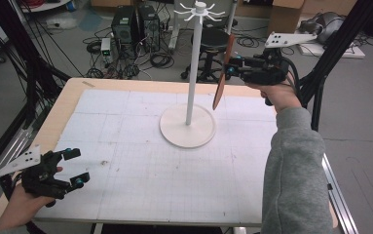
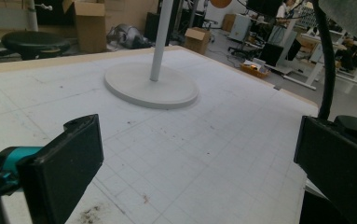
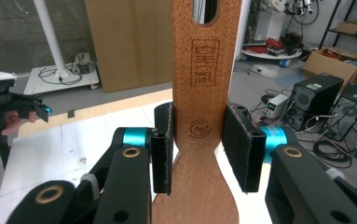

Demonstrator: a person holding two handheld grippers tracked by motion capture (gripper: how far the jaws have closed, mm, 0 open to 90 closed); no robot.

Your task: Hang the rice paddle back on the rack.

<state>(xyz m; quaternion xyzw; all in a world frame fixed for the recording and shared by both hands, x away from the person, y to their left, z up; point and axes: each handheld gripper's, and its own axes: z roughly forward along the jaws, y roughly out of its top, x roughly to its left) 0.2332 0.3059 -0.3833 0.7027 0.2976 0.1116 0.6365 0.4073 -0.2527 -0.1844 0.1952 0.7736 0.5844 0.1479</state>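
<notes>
The wooden spatula sits pinched at its narrow neck between the pads of the right gripper, which carries it in the air beside the white pole of the hanging stand, above the far right part of the table. It is held nearly upright, hole end up and broad end down; gripping the neck leaves the slot in the handle free, which judging by the hooks ringing the top of the stand is meant to catch on one of them. The stand's round base rests on the gridded mat near the far edge, giving the pole a steady footing. The left gripper rests low at the near left corner with its jaws spread apart and nothing between them, apparently waiting out of the way. In the right gripper view the slot is cut off at the top edge and the broad end runs out below, so the spatula's full outline cannot be made out; from above it appears edge-on and slightly blurred.
</notes>
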